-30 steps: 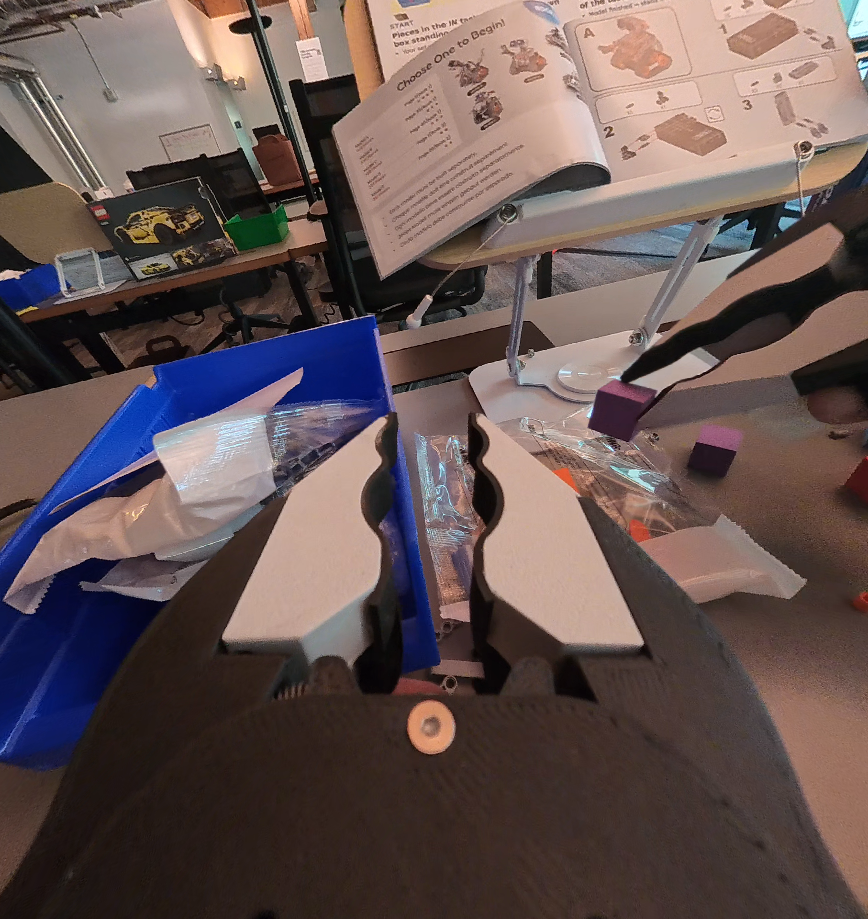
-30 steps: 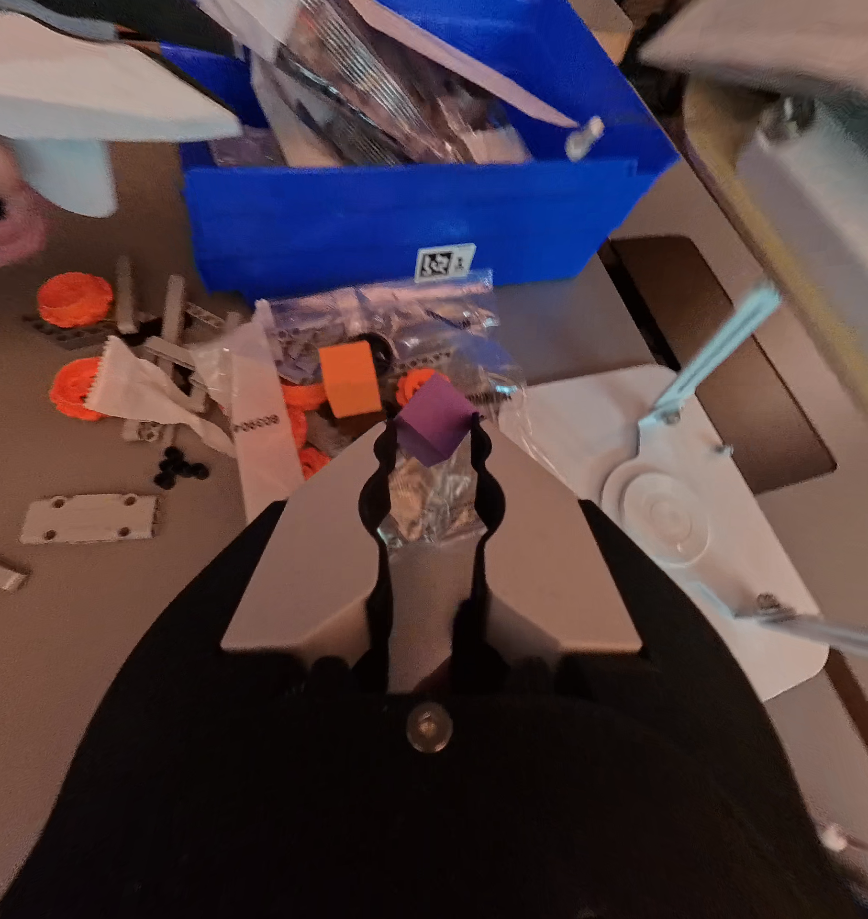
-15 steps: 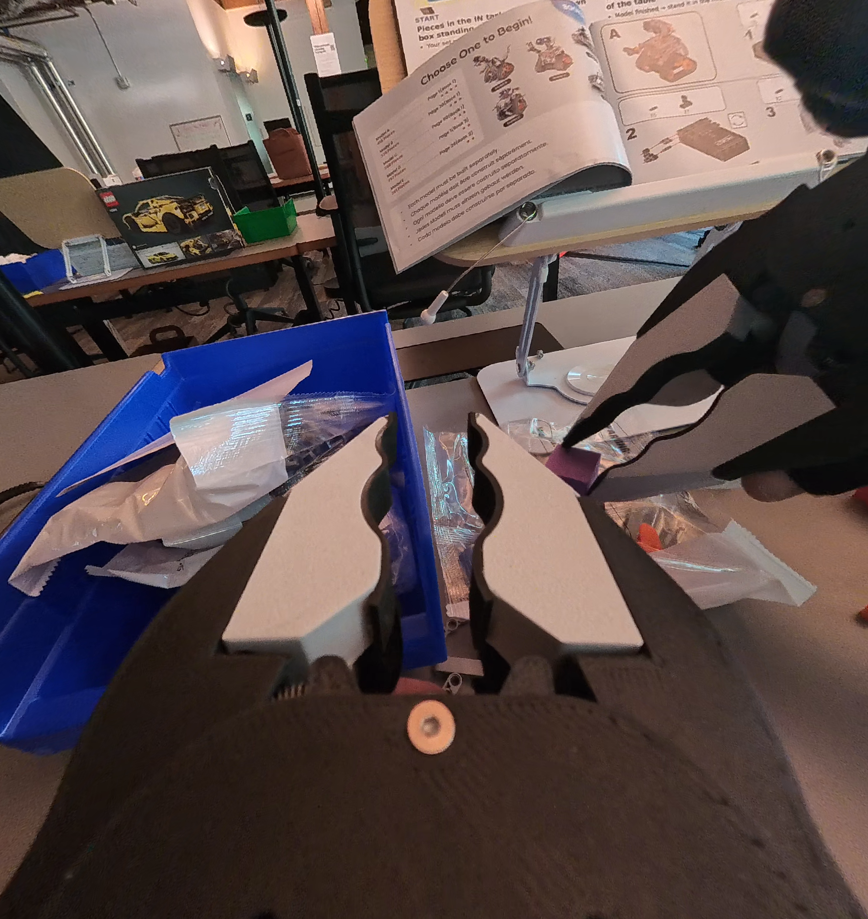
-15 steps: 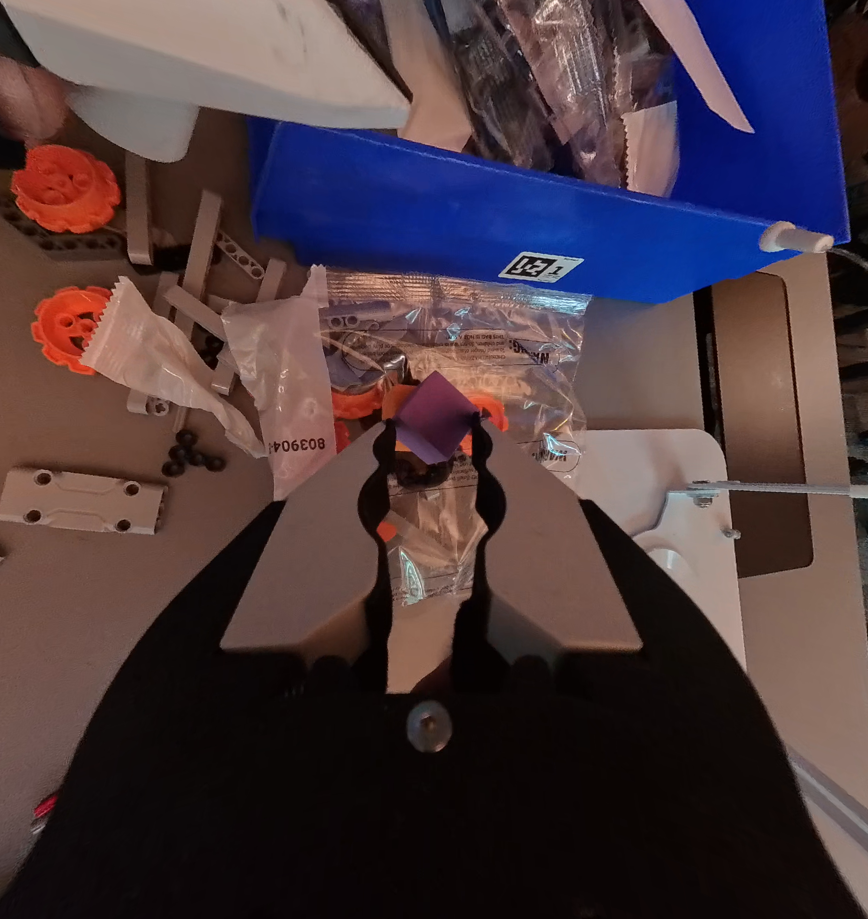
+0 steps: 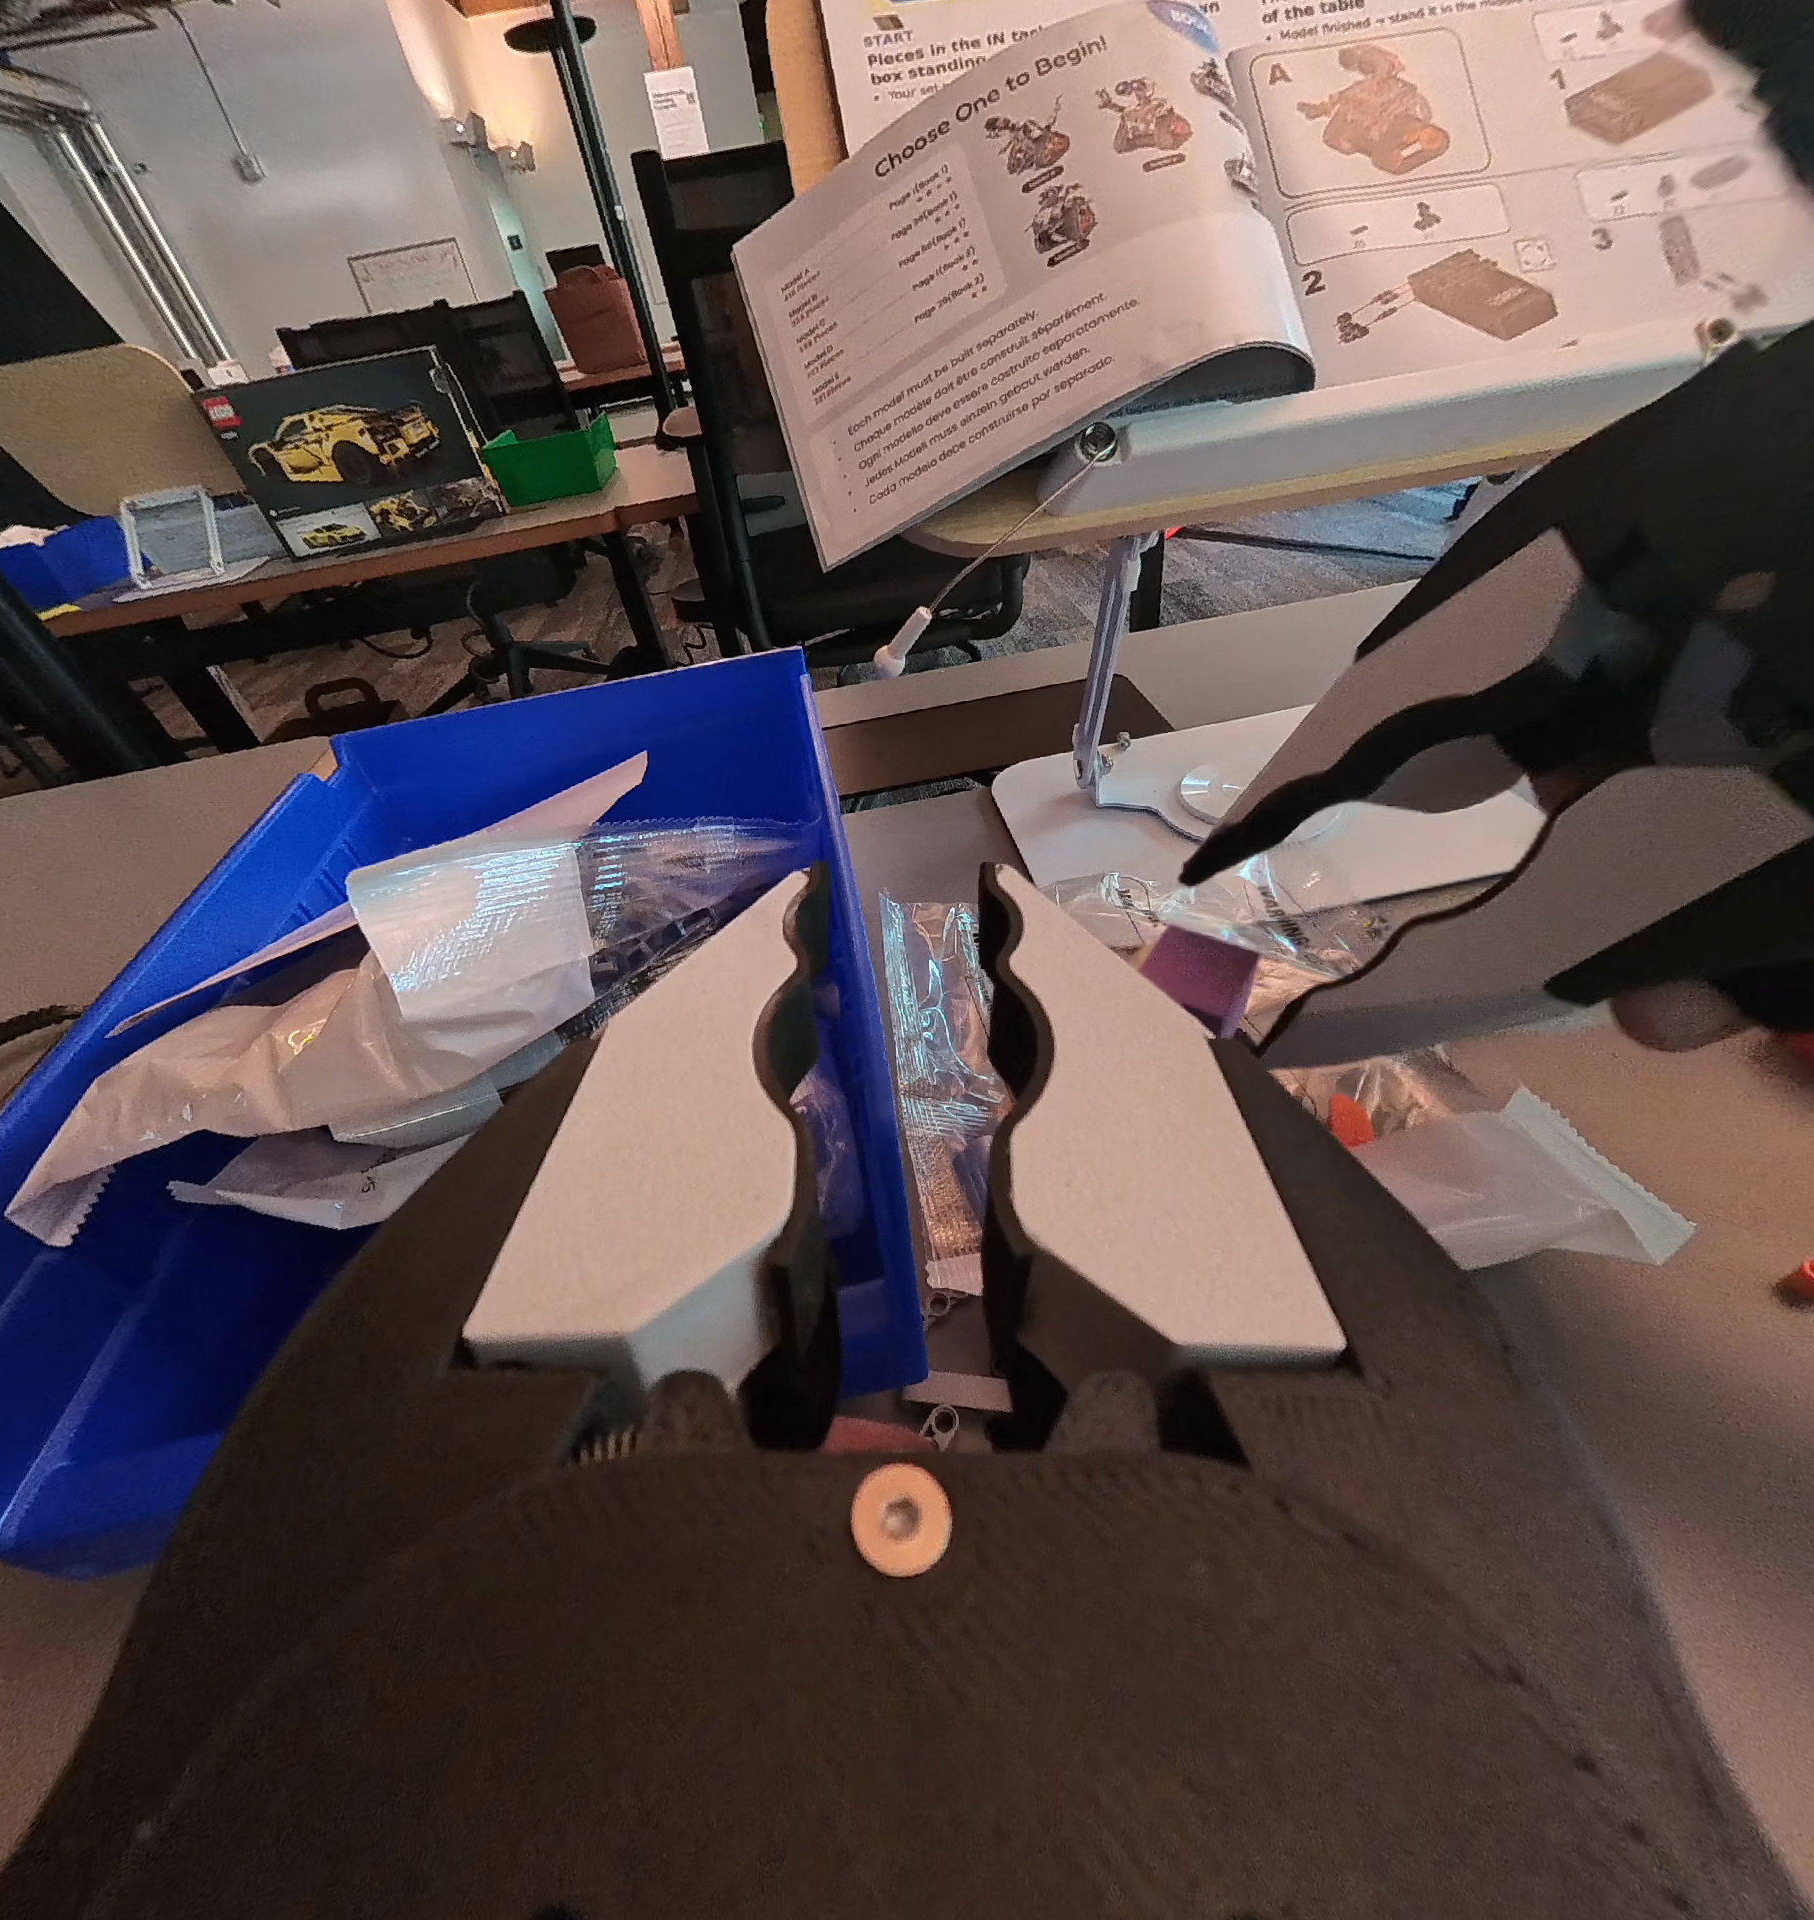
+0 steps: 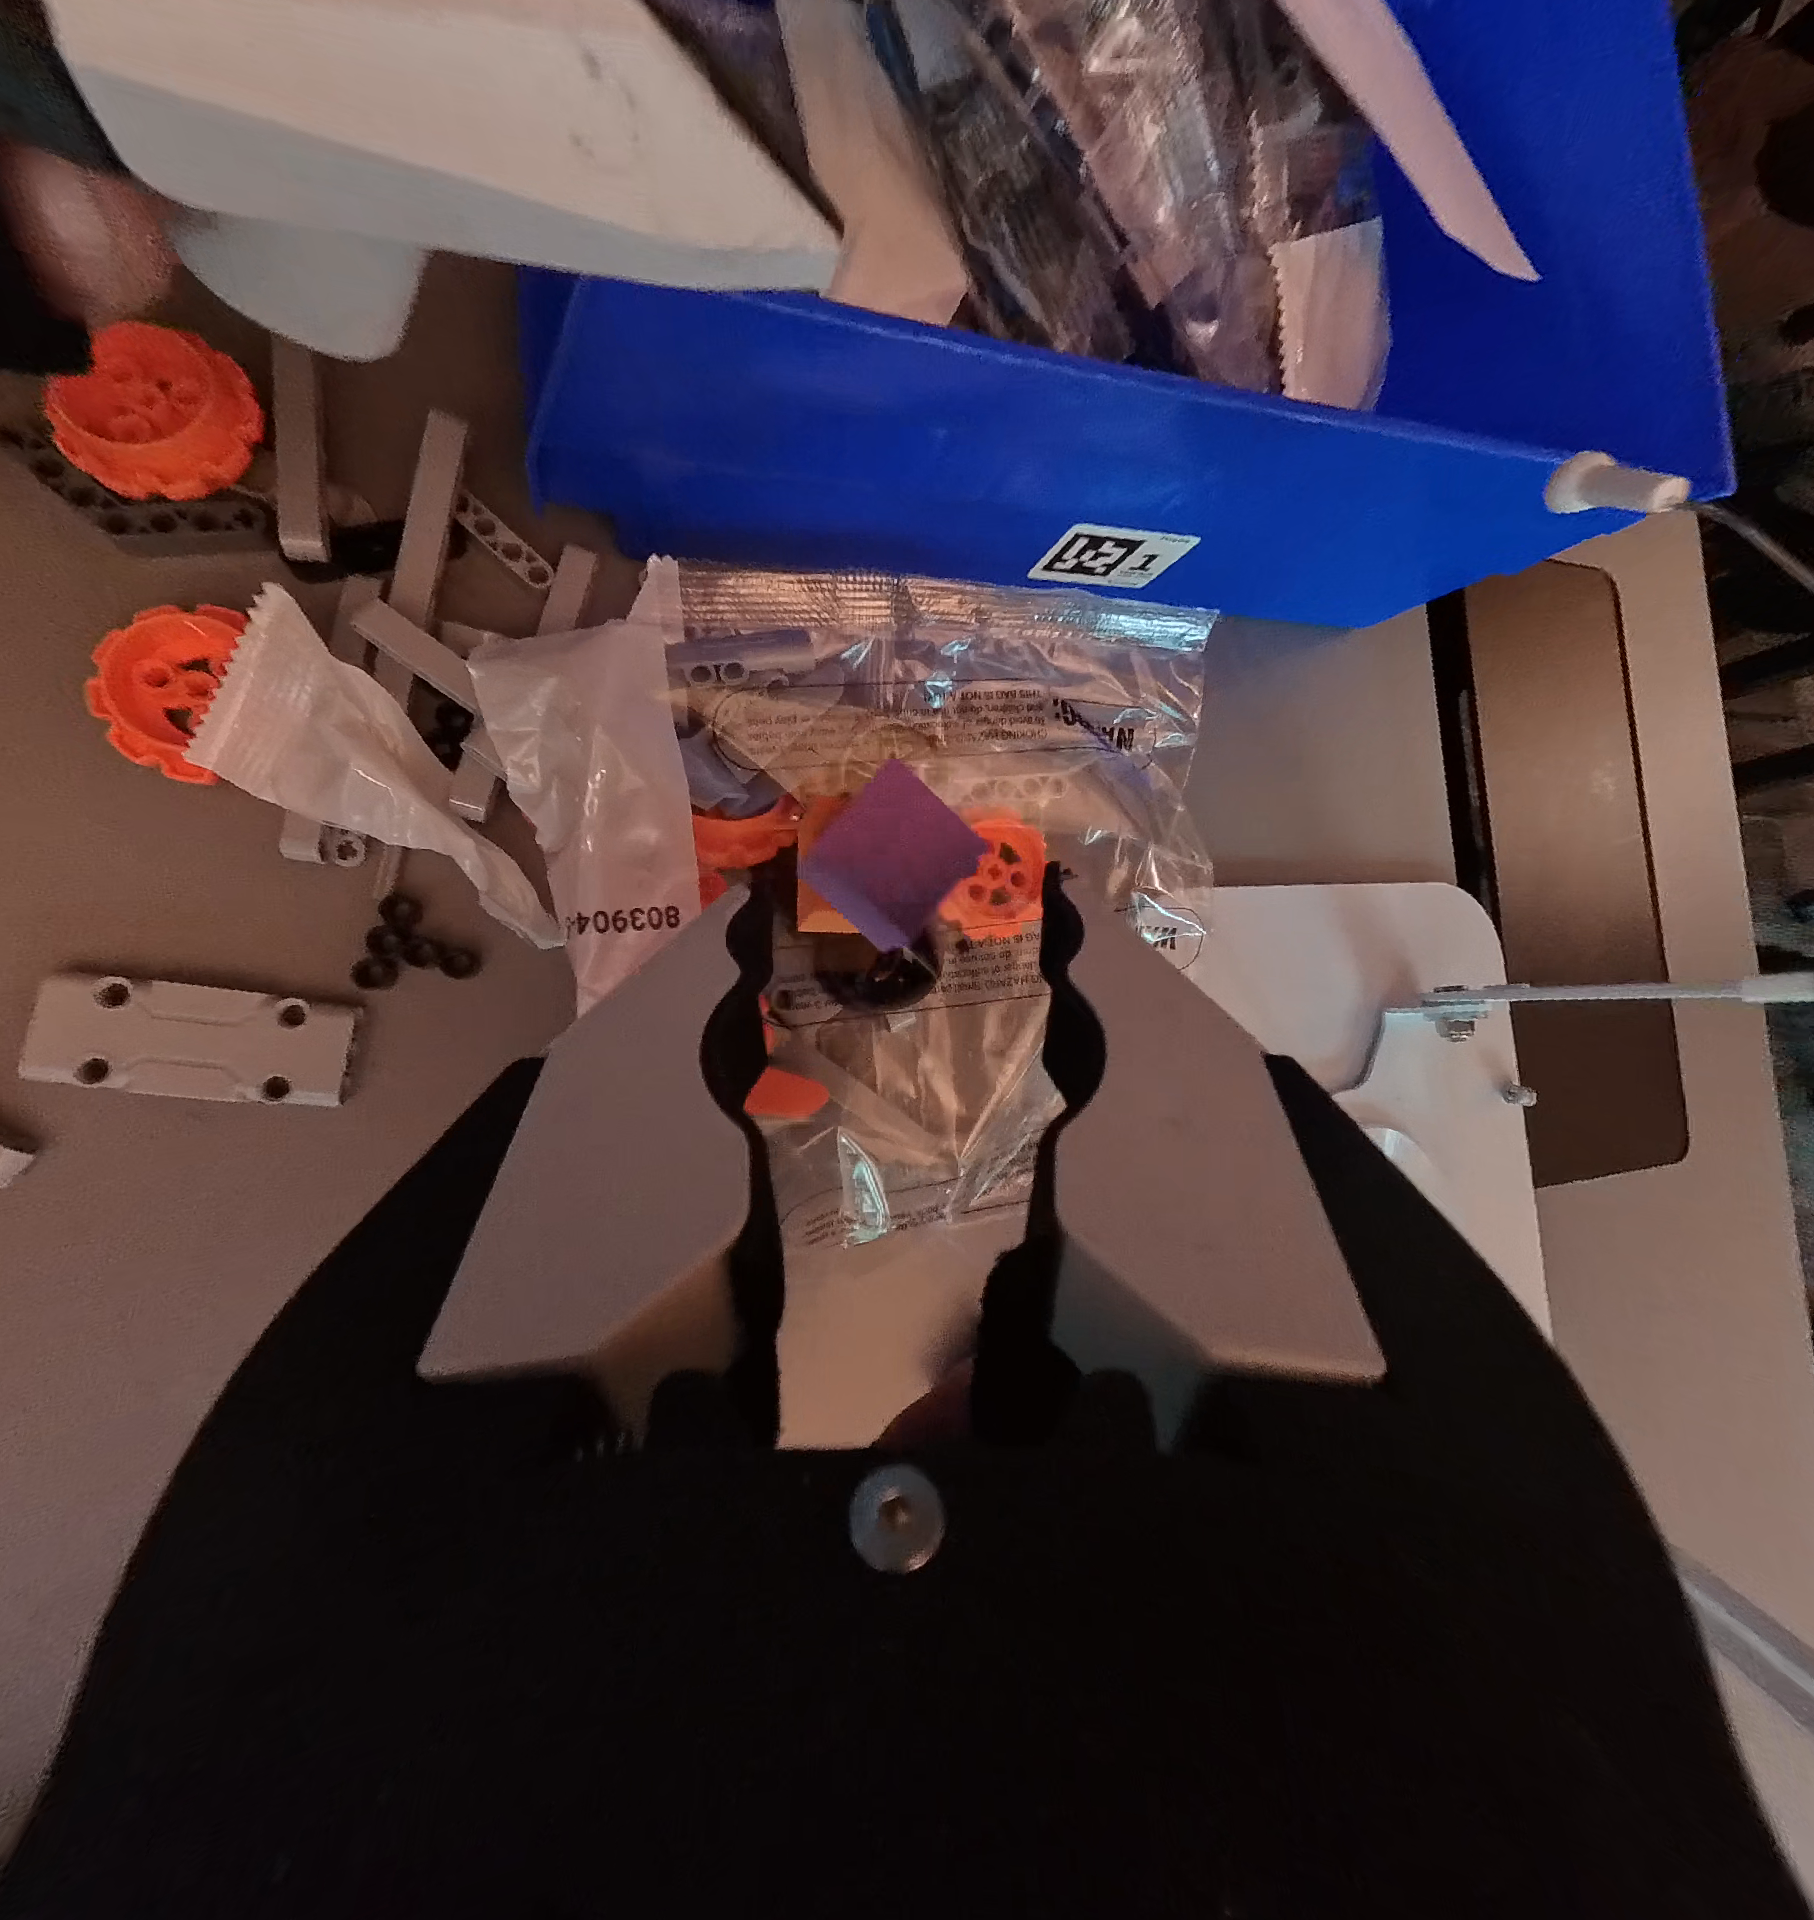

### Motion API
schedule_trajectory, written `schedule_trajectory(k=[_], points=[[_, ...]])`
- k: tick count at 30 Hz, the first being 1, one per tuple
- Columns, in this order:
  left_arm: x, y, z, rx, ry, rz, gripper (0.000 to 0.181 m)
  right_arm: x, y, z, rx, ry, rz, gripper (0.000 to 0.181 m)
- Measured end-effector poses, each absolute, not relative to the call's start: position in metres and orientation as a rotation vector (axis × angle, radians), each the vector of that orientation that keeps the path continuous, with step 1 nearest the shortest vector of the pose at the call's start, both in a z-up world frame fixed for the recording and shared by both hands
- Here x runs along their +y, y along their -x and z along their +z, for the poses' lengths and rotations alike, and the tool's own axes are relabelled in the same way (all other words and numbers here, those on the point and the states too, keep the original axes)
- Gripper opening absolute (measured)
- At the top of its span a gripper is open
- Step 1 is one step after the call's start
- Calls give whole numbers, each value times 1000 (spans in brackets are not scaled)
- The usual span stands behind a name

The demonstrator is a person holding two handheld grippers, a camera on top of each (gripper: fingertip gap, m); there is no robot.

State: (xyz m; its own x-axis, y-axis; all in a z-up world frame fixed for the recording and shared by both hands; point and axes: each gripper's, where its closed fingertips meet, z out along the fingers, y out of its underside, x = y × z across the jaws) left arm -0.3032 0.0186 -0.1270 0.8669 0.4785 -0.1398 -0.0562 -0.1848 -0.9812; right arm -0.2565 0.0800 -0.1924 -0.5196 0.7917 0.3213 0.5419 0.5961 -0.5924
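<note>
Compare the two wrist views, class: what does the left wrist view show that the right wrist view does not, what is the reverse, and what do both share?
Only the left wrist view shows the open instruction booklet on its stand and the room's desks behind.

Only the right wrist view shows the orange gears, grey beams and grey plate on the table.

Both show the blue bin, the clear parts bag, and the purple cube lying just beyond the open right tongs. The left tongs are open and empty.

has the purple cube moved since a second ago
Yes. In the left wrist view the purple cube has gone from beside the white stand base down and leftward onto the clear bag, and the right hand-held gripper has opened.
</note>
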Motion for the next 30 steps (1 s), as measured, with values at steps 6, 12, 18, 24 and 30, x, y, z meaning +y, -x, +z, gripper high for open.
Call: schedule_trajectory(k=[6,12,18,24,30], points=[[19,303,-127,-326,1697,496,27,101,243,-173,-2166,1112,606,49],[19,302,-126,-329,1692,492,27,164,206,-206,-2073,1399,425,50],[21,300,-127,-324,1700,495,27,198,184,-251,-2018,1608,322,48],[19,302,-127,-337,1694,496,27,197,186,-242,-1993,1582,385,27],[21,303,-127,-342,1695,504,27,130,223,-165,-2023,1328,668,27]])
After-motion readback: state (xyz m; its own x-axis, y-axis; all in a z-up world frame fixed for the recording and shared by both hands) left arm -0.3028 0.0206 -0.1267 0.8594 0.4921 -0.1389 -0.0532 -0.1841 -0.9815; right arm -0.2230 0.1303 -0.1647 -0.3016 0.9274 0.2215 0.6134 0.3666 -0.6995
